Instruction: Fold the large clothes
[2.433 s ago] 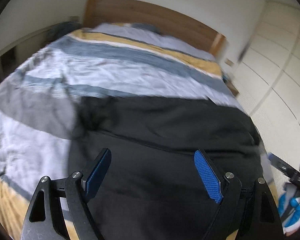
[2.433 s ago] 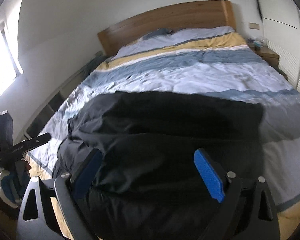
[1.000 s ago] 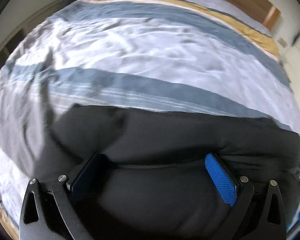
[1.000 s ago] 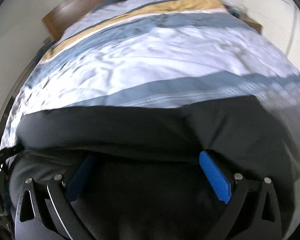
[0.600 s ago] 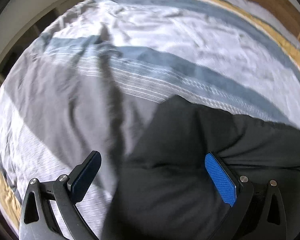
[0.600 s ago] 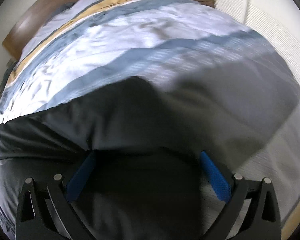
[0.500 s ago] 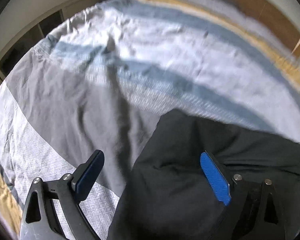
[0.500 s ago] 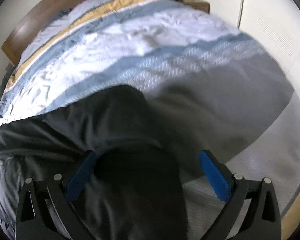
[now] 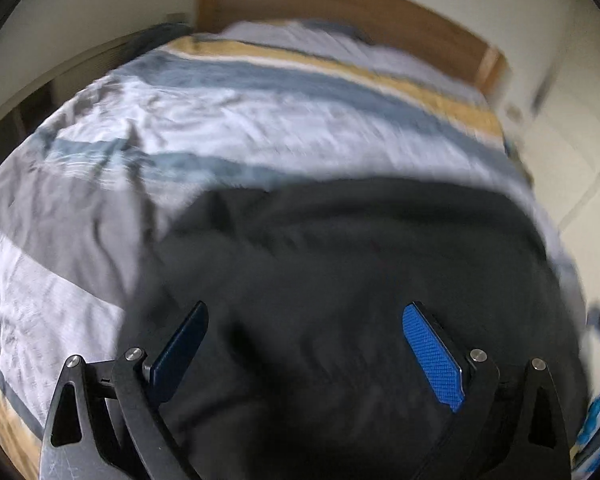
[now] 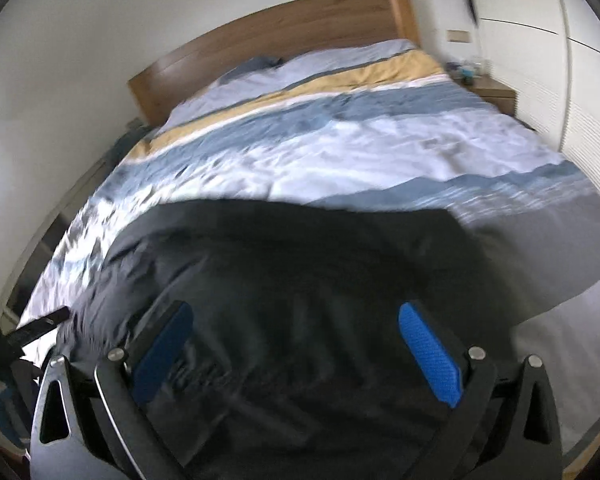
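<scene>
On the near half of the bed [image 9: 260, 128], across its striped duvet, the garment [image 9: 360, 260] lies spread as a dark, thick slab, folded over at least once by the look of it. Both grippers hang above it, released. The left gripper [image 9: 306, 354] has its jaws wide with nothing pinched; the right gripper [image 10: 296, 354] is likewise spread and empty. One fold looks just laid down. The next move probably calls for choosing a fresh edge and clamping it with both.
</scene>
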A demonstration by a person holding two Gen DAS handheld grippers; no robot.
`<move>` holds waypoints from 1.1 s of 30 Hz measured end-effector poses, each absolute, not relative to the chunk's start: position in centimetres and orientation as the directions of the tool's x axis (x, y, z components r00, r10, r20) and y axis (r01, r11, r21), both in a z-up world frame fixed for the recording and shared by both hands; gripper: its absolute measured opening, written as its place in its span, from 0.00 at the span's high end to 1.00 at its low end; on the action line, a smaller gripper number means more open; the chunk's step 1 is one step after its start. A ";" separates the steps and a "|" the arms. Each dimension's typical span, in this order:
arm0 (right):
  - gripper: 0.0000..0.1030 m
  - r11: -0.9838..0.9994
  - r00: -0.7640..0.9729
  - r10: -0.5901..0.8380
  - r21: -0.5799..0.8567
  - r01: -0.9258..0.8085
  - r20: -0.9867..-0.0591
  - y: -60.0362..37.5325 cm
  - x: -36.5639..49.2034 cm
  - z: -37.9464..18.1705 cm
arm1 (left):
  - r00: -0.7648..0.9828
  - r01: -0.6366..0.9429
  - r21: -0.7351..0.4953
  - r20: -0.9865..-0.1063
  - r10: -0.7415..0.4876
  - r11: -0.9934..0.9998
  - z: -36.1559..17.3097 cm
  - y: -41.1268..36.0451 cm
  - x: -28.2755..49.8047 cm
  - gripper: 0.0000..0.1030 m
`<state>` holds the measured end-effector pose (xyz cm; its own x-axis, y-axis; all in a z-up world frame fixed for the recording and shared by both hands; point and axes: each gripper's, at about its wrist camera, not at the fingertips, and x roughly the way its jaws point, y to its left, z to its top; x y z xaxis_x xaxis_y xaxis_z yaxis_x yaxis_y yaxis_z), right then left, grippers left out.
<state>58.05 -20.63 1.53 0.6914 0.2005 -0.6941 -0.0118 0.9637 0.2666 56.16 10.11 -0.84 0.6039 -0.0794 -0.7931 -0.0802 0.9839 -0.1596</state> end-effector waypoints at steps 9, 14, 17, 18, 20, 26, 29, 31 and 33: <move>0.00 0.965 0.644 0.192 0.260 0.011 -0.740 -21.2 56.8 -2.5 | 0.651 -0.092 -0.066 -0.759 0.010 0.994 -2.2 9.4 52.8 0.06; 0.00 0.962 0.632 0.152 0.261 0.083 -0.760 -24.8 55.1 -3.4 | 0.682 -0.104 -0.023 -0.729 0.055 0.994 -1.9 9.1 50.6 0.06; 0.00 0.965 0.628 0.113 0.236 0.115 -0.770 -26.3 53.7 -3.6 | 0.700 -0.103 0.001 -0.710 0.073 0.995 -1.6 8.9 49.3 0.06; 0.00 0.967 0.625 0.097 0.222 0.124 -0.775 -26.6 53.2 -3.6 | 0.704 -0.103 0.003 -0.706 0.075 0.995 -1.6 8.9 49.1 0.06; 0.00 0.969 0.618 0.074 0.204 0.142 -0.782 -27.4 52.3 -3.7 | 0.712 -0.103 0.007 -0.698 0.078 0.995 -1.4 9.0 48.3 0.06; 0.00 0.962 0.604 0.044 0.198 0.190 -0.795 -29.9 49.0 -3.9 | 0.718 -0.095 0.009 -0.692 0.074 0.995 -0.9 9.4 47.0 0.06; 0.00 0.960 0.603 0.036 0.194 0.199 -0.797 -30.5 47.6 -3.5 | 0.719 -0.090 0.013 -0.691 0.074 0.996 -0.6 9.5 46.3 0.06; 0.00 0.961 0.606 0.030 0.190 0.201 -0.795 -30.5 46.6 -3.0 | 0.722 -0.086 0.014 -0.688 0.072 0.996 -0.2 9.7 45.8 0.06; 0.00 0.962 0.609 0.034 0.190 0.194 -0.793 -30.6 45.9 -2.6 | 0.727 -0.081 0.006 -0.683 0.064 0.997 0.1 10.0 45.3 0.06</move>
<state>45.90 -30.62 -2.57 0.6087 0.0339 -0.7926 0.1941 0.9624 0.1902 45.31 10.01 0.10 0.7274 0.0637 -0.6833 -0.0813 0.9967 0.0064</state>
